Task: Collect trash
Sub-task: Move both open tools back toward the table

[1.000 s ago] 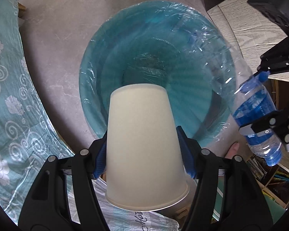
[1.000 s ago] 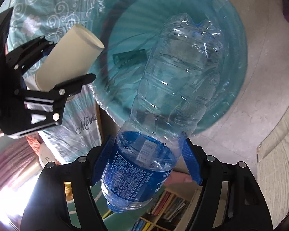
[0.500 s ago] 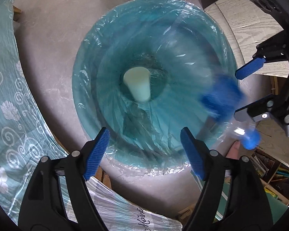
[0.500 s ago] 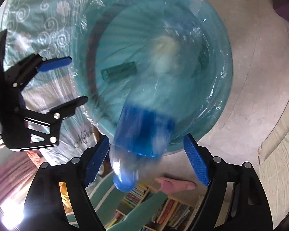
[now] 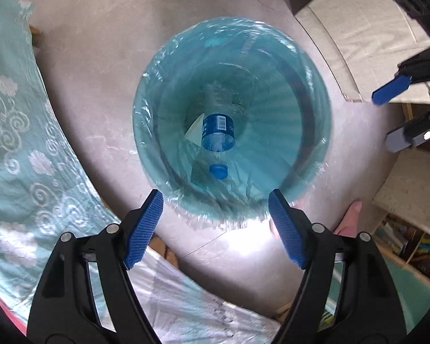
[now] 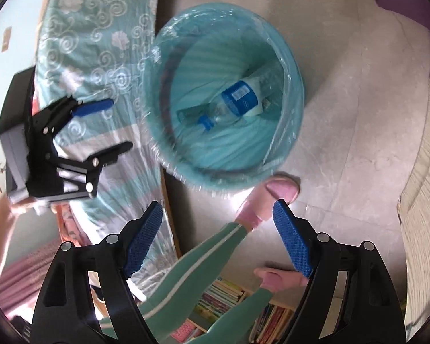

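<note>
While both grippers hang above it with nothing between their fingers, a clear plastic bottle (image 5: 217, 134) with a blue label and blue cap lies on its side at the bottom of a round teal bin (image 5: 315, 154) lined with a clear bag. A pale paper cup (image 5: 194, 133) lies touching the bottle's left side. The left gripper (image 5: 216, 226) is spread wide over the bin's near rim. The right gripper (image 6: 216, 236) is spread wide too. Left of the bin lies a teal floral bedspread (image 5: 11, 149); the bin stands on a grey stone floor (image 5: 100, 57).
</note>
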Demonstrator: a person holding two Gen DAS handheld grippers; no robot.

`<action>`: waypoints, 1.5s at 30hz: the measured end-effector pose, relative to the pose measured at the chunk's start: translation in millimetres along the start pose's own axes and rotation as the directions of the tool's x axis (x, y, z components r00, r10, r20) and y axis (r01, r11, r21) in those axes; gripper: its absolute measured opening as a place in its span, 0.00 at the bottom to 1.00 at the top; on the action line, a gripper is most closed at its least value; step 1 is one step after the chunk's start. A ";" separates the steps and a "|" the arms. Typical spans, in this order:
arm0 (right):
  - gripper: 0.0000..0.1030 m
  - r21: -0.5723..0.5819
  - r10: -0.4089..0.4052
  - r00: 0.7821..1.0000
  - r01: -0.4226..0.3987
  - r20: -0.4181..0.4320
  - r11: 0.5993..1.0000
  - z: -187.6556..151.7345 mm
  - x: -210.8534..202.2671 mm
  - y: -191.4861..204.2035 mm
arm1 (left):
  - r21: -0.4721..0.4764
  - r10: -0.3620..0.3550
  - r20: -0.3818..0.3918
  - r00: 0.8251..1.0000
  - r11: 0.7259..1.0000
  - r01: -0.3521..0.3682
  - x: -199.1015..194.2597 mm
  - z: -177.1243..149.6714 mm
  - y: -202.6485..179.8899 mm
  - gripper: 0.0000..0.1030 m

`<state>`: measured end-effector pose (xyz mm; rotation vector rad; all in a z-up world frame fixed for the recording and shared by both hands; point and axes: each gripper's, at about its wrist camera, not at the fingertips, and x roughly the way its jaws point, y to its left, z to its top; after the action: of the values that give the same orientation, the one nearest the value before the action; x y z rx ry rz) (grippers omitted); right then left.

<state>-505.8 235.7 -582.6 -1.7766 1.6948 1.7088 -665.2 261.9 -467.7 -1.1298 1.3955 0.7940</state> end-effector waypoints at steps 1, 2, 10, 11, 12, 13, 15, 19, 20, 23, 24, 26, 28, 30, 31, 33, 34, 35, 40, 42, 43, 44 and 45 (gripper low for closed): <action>0.77 -0.009 0.001 1.000 -0.001 0.007 1.000 -7.4 -7.9 3.3 | 0.023 0.011 0.000 1.000 1.000 -0.011 -8.4 -1.3 -4.1 0.71; 0.77 -0.014 0.007 1.000 -0.007 0.017 1.000 -15.0 -16.5 6.5 | 0.038 0.020 0.003 1.000 0.999 -0.020 -18.2 -2.4 -8.6 0.72; 0.77 -0.041 0.080 0.979 -0.073 0.186 0.996 -89.5 -111.5 60.5 | 0.117 0.086 0.028 0.996 0.989 -0.089 -121.3 -18.0 -45.1 0.72; 0.77 -0.050 0.094 0.972 -0.085 0.214 0.995 -101.5 -124.2 70.9 | 0.142 0.104 0.009 0.995 0.984 -0.104 -138.0 -21.0 -50.8 0.72; 0.77 -0.064 0.101 0.966 -0.088 0.236 0.994 -112.2 -137.0 81.4 | 0.160 0.126 0.012 0.992 0.979 -0.126 -153.0 -24.0 -55.0 0.72; 0.77 -0.088 0.104 0.961 -0.084 0.255 0.993 -125.3 -150.3 94.4 | 0.178 0.143 0.023 0.989 0.973 -0.145 -172.6 -27.0 -59.9 0.72; 0.77 -0.152 0.111 0.948 -0.067 0.298 0.986 -155.4 -179.2 121.0 | 0.217 0.173 0.047 0.984 0.960 -0.179 -217.3 -32.1 -67.6 0.79; 0.80 -0.228 0.146 0.893 -0.051 0.425 0.972 -222.3 -247.0 161.6 | 0.288 0.204 0.162 0.966 0.926 -0.244 -304.3 -36.3 -98.9 0.86; 0.81 -0.233 0.145 0.873 -0.037 0.467 0.972 -242.3 -264.5 167.6 | 0.314 0.198 0.193 0.961 0.915 -0.252 -325.4 -36.3 -111.0 0.88; 0.85 -0.215 0.140 0.774 -0.005 0.618 0.977 -317.2 -318.5 171.8 | 0.387 0.179 0.268 0.947 0.880 -0.275 -368.6 -32.9 -150.6 0.89; 0.85 -0.191 0.128 0.742 0.000 0.658 0.982 -343.0 -332.0 167.6 | 0.420 0.168 0.297 0.940 0.861 -0.287 -381.6 -30.5 -171.2 0.90; 0.86 -0.098 0.064 0.666 0.013 0.743 0.995 -400.4 -355.6 152.1 | 0.480 0.145 0.341 0.929 0.822 -0.305 -400.9 -25.9 -208.9 0.92; 0.86 0.015 -0.014 0.598 0.003 0.801 1.000 -460.6 -369.6 131.7 | 0.549 0.106 0.382 0.918 0.773 -0.317 -414.2 -18.4 -256.9 0.92; 0.86 0.125 -0.105 0.539 -0.001 0.836 0.992 -522.6 -376.8 112.0 | 0.620 0.055 0.401 0.915 0.719 -0.315 -426.1 -7.9 -305.7 0.93; 0.86 0.167 -0.142 0.520 -0.002 0.842 0.986 -549.1 -376.4 103.7 | 0.648 0.035 0.411 0.911 0.691 -0.319 -429.9 -3.4 -330.0 0.93; 0.86 0.259 -0.221 0.490 -0.010 0.843 0.966 -606.1 -373.8 85.9 | 0.707 -0.001 0.419 0.908 0.628 -0.325 -434.0 4.8 -384.0 0.93; 0.86 0.311 -0.264 0.474 -0.022 0.840 0.950 -638.0 -370.9 76.3 | 0.728 -0.018 0.420 0.907 0.603 -0.326 -436.0 7.8 -407.9 0.93; 0.86 0.348 -0.291 0.464 -0.039 0.837 0.937 -665.3 -367.2 68.5 | 0.753 -0.039 0.416 0.909 0.576 -0.320 -437.2 9.8 -434.2 0.93; 0.86 0.556 -0.472 0.413 -0.108 0.779 0.824 -790.8 -344.8 24.9 | 0.867 -0.150 0.370 0.917 0.412 -0.282 -433.5 0.7 -571.2 0.93; 0.86 0.617 -0.522 0.402 -0.151 0.752 0.772 -835.3 -335.0 4.3 | 0.895 -0.181 0.345 0.921 0.359 -0.265 -430.0 -0.2 -619.3 0.93; 0.86 0.647 -0.547 0.399 -0.176 0.736 0.742 -850.6 -331.2 -4.2 | 0.908 -0.193 0.328 0.925 0.334 -0.252 -426.7 -1.6 -641.4 0.93; 0.86 0.670 -0.564 0.404 -0.197 0.720 0.715 -865.9 -327.0 -12.0 | 0.918 -0.199 0.312 0.929 0.313 -0.242 -421.7 -3.1 -662.1 0.93; 0.86 0.691 -0.579 0.407 -0.220 0.707 0.689 -882.4 -322.2 -24.1 | 0.926 -0.200 0.300 0.933 0.294 -0.235 -415.7 -4.6 -685.5 0.93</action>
<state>125.5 -214.0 -51.5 -0.4116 1.1987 1.1834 -54.2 120.8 31.9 0.0493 1.2045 0.0131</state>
